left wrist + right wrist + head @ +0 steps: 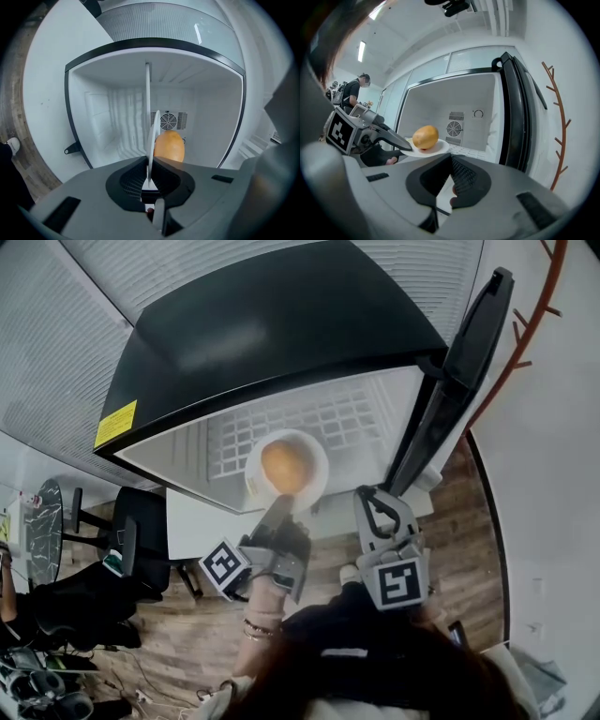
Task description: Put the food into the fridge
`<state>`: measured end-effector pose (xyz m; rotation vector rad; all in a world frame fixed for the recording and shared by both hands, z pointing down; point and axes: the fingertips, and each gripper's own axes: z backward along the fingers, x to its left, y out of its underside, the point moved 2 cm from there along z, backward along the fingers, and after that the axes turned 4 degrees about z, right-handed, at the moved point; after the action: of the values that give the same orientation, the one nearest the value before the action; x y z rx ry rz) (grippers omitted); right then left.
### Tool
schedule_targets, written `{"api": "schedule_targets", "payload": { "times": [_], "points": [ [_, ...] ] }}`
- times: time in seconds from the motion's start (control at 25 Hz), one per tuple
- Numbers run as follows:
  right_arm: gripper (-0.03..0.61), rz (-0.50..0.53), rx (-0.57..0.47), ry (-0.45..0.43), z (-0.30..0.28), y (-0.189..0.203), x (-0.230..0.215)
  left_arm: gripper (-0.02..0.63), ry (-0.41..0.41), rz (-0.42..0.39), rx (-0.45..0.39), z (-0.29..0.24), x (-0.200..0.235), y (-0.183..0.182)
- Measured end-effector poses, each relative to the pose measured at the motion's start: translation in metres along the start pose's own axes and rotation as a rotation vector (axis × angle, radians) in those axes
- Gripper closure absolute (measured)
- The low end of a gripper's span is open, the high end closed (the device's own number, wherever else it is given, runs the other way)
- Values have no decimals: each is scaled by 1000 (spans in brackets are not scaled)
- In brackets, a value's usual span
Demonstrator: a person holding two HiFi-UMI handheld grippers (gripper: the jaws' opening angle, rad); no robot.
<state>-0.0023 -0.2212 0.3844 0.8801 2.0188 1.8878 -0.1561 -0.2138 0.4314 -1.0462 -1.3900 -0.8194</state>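
A round yellow-orange food item (284,465) lies on a white plate (316,482). My left gripper (279,509) is shut on the plate's near rim and holds it level at the mouth of the open fridge (281,324), over the front of the white wire shelf (347,418). In the left gripper view the plate (151,140) runs edge-on between the jaws, with the food (169,146) to its right. The right gripper view shows the food (425,137) on the plate (437,149). My right gripper (367,495) is shut and empty, beside the plate near the door.
The fridge door (459,371) stands open to the right, close to my right gripper. A fan vent (168,121) sits in the back wall. A brown branch ornament (560,126) hangs on the right wall. A person (354,93) stands far left. A black chair (141,540) is left of the fridge.
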Motion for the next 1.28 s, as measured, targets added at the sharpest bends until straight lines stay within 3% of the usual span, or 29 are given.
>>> {"api": "schedule_targets", "payload": {
  "times": [1.28],
  "points": [
    [575,-39,45,67,-14,22,-45,570,14,9,-58,-50,-11,-31]
  ]
}}
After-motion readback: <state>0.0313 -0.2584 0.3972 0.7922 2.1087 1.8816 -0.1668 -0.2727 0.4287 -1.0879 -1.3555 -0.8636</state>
